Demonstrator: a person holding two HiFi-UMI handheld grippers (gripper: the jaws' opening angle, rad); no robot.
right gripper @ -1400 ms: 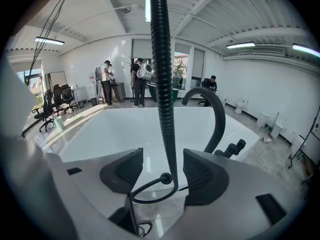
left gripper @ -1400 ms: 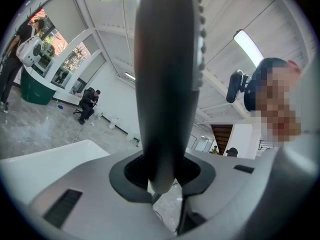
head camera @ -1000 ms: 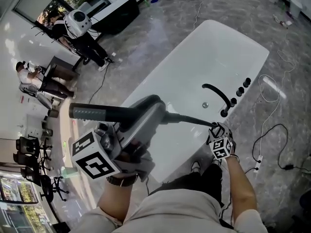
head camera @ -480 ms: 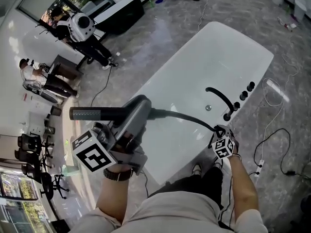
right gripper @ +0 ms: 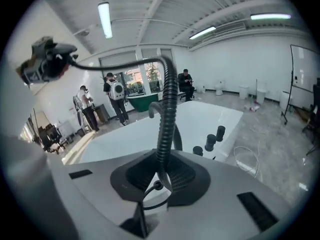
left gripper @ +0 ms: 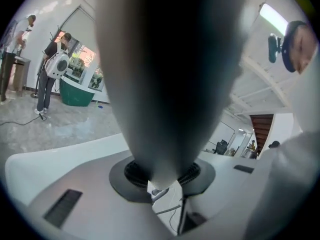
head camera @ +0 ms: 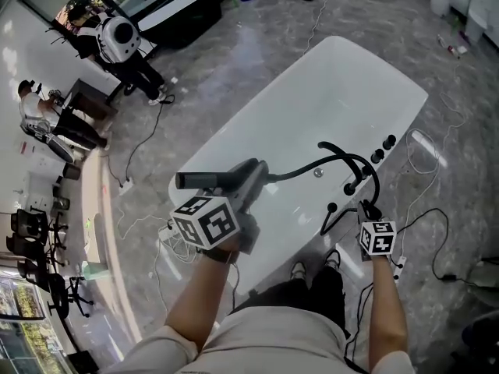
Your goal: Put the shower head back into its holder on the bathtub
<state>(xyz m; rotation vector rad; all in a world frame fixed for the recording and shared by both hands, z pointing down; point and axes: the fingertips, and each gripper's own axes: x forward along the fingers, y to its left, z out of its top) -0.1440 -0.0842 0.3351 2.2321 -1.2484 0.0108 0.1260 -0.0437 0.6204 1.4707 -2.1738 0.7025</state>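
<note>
Head view: left gripper [head camera: 253, 181] pinches the shower head [head camera: 204, 180], right gripper [head camera: 366, 210] has just closed on the hose [head camera: 298, 171]; its loop may snag the faucet [head camera: 334, 148].

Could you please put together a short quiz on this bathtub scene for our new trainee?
1. Multiple choice: what does the left gripper hold? A) the shower head B) a towel C) a soap bottle
2. True or false: the shower head lies inside the bathtub.
3. What passes between the jaws of the right gripper?
Key: 1 A. 2 False; it is held up above it. 3 The hose; those jaws have just been closing and now pinch it.
</note>
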